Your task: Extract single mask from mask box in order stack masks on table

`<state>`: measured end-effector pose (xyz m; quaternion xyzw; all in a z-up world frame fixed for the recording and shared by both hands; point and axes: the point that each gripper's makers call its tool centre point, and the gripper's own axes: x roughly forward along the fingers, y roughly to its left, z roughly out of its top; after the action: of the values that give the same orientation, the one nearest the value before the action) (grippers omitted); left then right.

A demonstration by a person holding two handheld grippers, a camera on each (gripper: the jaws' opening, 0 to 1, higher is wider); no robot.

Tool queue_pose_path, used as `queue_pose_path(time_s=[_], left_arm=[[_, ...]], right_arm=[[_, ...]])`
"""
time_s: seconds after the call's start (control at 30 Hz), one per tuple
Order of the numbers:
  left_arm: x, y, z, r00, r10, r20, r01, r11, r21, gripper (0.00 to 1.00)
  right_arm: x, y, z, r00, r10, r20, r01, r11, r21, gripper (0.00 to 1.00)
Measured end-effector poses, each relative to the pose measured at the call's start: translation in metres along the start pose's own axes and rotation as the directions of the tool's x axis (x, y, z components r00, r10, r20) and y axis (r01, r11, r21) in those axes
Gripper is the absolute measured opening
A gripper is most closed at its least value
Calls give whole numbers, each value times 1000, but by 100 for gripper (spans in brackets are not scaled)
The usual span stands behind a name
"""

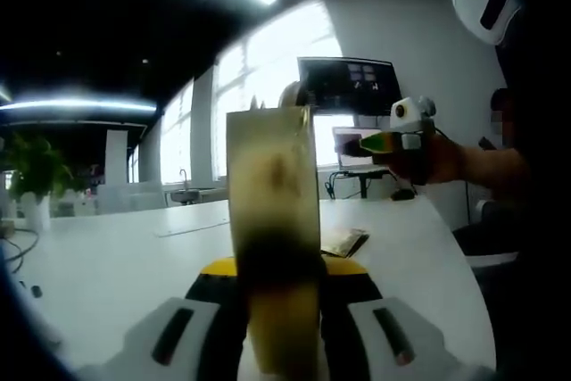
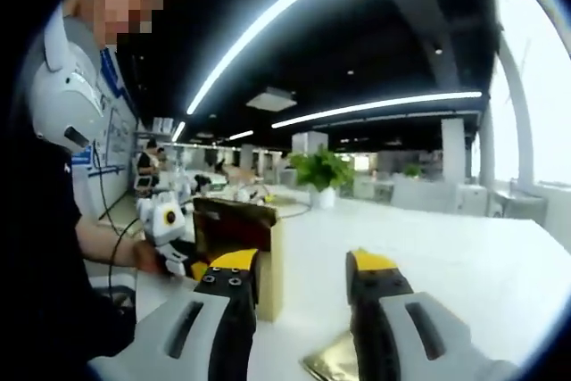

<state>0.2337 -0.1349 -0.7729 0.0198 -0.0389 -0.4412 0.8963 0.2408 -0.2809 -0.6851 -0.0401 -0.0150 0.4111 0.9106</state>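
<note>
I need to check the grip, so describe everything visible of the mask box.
The mask box is a tall, narrow carton, yellowish-tan with darker smudged print, seemingly cardboard. It stands upright, clamped between the left tongs, lifted above the white table. In the right gripper view it shows a dark top and pale side, beside the right tongs, which are open.

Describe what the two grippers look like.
Both are light grey plastic with black slotted insets. The right gripper has black jaws capped in yellow. The left gripper shows the same yellow and black at its jaws, and a white housing seen from the right gripper view.
</note>
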Motion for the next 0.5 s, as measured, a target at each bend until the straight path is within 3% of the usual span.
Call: queue_pose_path(time_s=[0.23,0.37,0.5], left_arm=[[0,0,0,1000,1,-1,-1,1000,1,33],[0,0,0,1000,1,-2,-1,1000,0,33],[0,0,-1,1000,1,-2,-1,1000,2,33]], right_arm=[[7,0,9,999,24,-22,-25,997,-75,37],[15,7,18,997,72,-34,-75,992,-104,37],[24,10,22,993,96,-66,-105,983,-150,32]])
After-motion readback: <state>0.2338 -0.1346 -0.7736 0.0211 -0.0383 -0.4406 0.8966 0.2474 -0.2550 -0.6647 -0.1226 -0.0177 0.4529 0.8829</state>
